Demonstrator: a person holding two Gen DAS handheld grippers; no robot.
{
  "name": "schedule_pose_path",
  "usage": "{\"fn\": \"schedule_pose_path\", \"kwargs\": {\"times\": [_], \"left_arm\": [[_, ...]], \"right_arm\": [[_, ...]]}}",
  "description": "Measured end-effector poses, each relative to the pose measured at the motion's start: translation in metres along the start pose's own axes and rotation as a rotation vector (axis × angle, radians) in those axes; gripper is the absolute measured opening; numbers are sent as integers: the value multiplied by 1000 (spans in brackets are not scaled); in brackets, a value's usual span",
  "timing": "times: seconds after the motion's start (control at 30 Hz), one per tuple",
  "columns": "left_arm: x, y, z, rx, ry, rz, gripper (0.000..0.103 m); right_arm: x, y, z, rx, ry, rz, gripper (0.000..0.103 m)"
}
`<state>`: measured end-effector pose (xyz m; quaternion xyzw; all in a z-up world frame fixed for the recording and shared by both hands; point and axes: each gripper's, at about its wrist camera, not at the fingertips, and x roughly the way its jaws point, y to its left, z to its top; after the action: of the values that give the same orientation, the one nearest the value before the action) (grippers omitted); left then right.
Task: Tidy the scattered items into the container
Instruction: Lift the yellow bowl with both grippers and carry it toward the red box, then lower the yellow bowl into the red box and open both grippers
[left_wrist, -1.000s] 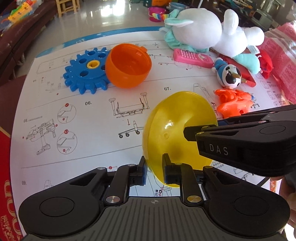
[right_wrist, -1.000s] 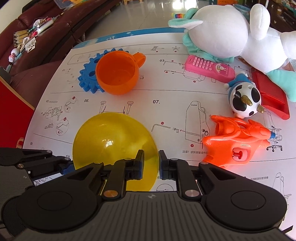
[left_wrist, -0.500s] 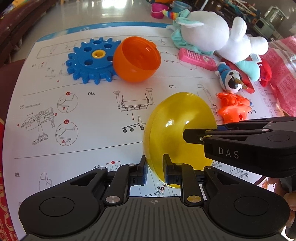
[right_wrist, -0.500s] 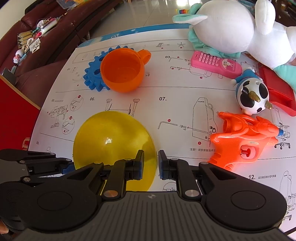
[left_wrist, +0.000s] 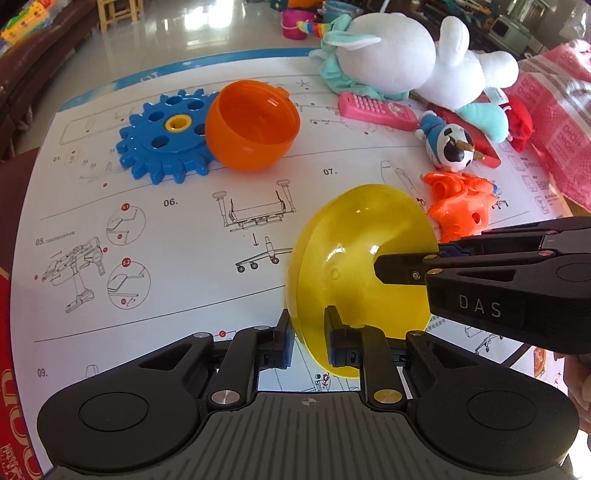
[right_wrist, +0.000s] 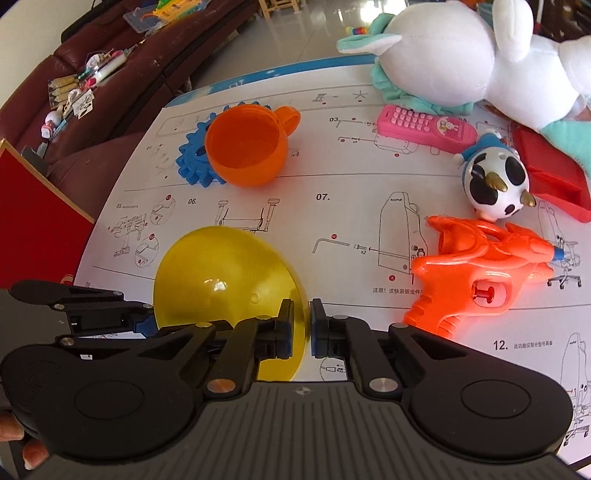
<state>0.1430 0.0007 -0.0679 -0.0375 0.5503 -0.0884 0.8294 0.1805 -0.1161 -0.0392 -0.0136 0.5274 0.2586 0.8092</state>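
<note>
Yellow half-shell (left_wrist: 364, 258) sits near the front edge of the desk, gripped by both tools at once. The left gripper (left_wrist: 308, 334) has its fingers (left_wrist: 284, 332) nearly together, pinching the shell's thin rim between them. The right gripper (right_wrist: 301, 325) reaches in from the right side and its fingers (right_wrist: 286, 321) are likewise nearly closed, pinching another part of the same rim, one inside the shell and one outside.

The desk is covered by a printed instruction sheet (left_wrist: 184, 240). Toward the far left lies a blue gear (left_wrist: 162, 140), and an orange half-shell (left_wrist: 251, 125) rests against and partly over it, its opening tilted up. Along the far edge lies a white plush unicorn (left_wrist: 406, 55), with a pink toy phone (left_wrist: 373, 110) just in front of it. Toward the right edge a small cow-patterned figure (right_wrist: 495, 184) stands near an orange water pistol (right_wrist: 476, 277), and a red box (right_wrist: 554, 173) lies beside the figure.
</note>
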Motion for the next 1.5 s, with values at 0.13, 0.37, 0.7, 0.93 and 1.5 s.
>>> {"fn": "schedule_pose_path", "kwargs": {"times": [0.13, 0.37, 0.7, 0.93, 1.5], "left_arm": [[0, -5, 0, 8, 3, 23, 17], [-14, -20, -12, 38, -13, 84, 9], [-72, -23, -34, 21, -81, 100, 7], [-119, -21, -56, 8, -121, 131, 8], [-263, 11, -123, -70, -312, 244, 8]], "right_arm": [[-1, 0, 0, 14, 13, -14, 10], [-14, 3, -7, 37, 35, -19, 9], [-58, 32, -15, -12, -6, 23, 9], [-90, 67, -25, -93, -44, 43, 9], [-176, 186, -32, -385, -169, 153, 9]]}}
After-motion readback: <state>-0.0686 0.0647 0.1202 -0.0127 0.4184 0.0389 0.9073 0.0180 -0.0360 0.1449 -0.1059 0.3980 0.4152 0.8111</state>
